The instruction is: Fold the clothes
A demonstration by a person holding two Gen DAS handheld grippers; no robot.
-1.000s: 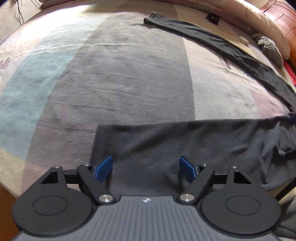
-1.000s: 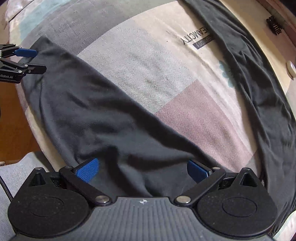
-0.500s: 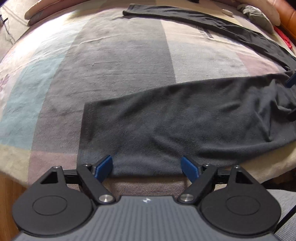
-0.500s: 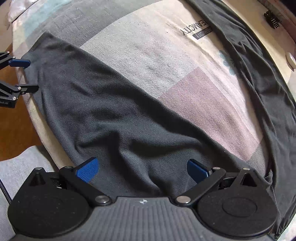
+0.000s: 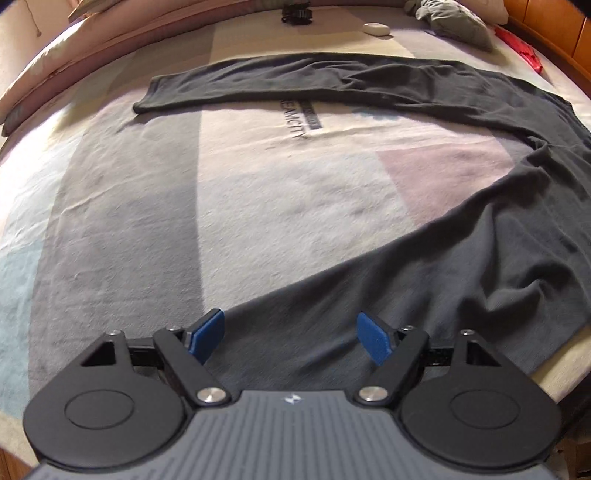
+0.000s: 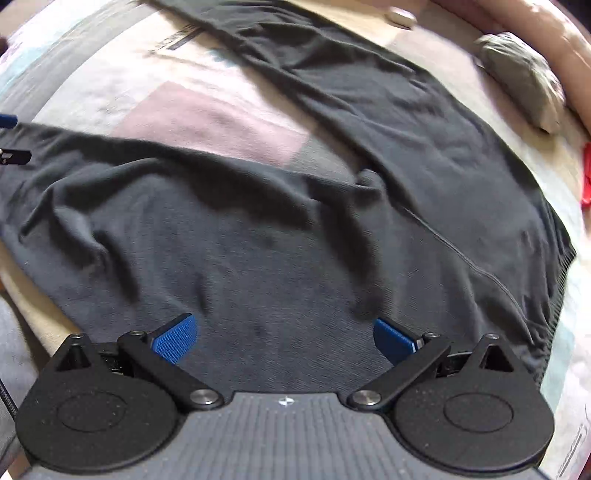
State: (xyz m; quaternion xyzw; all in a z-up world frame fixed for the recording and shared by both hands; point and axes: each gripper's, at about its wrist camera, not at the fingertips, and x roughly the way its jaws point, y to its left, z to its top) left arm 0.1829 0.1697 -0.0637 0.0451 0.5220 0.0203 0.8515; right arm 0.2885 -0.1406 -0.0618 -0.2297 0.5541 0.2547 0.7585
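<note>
Dark grey trousers (image 5: 424, 280) lie spread in a V on a bed blanket (image 5: 258, 192) of pastel blocks. One leg (image 5: 295, 85) runs along the far side, the other comes toward the near edge. My left gripper (image 5: 291, 338) hovers open over the near leg's end, blue pads apart, nothing between them. In the right wrist view the trousers (image 6: 295, 229) fill the middle, wrinkled where the legs meet. My right gripper (image 6: 284, 338) is open above the waist part, holding nothing. The left gripper's tips (image 6: 9, 140) peek in at the left edge.
A crumpled grey garment (image 5: 454, 22), a white oval object (image 5: 376, 28), a small black item (image 5: 295, 14) and a red object (image 5: 521, 51) lie at the bed's far side. Pillows (image 5: 55, 70) line the far left. The bed edge (image 5: 546, 365) drops off near right.
Both views have swung to the right over the last second. The near leg now lies diagonally in the left view, and the right view now faces the waist and the far leg.
</note>
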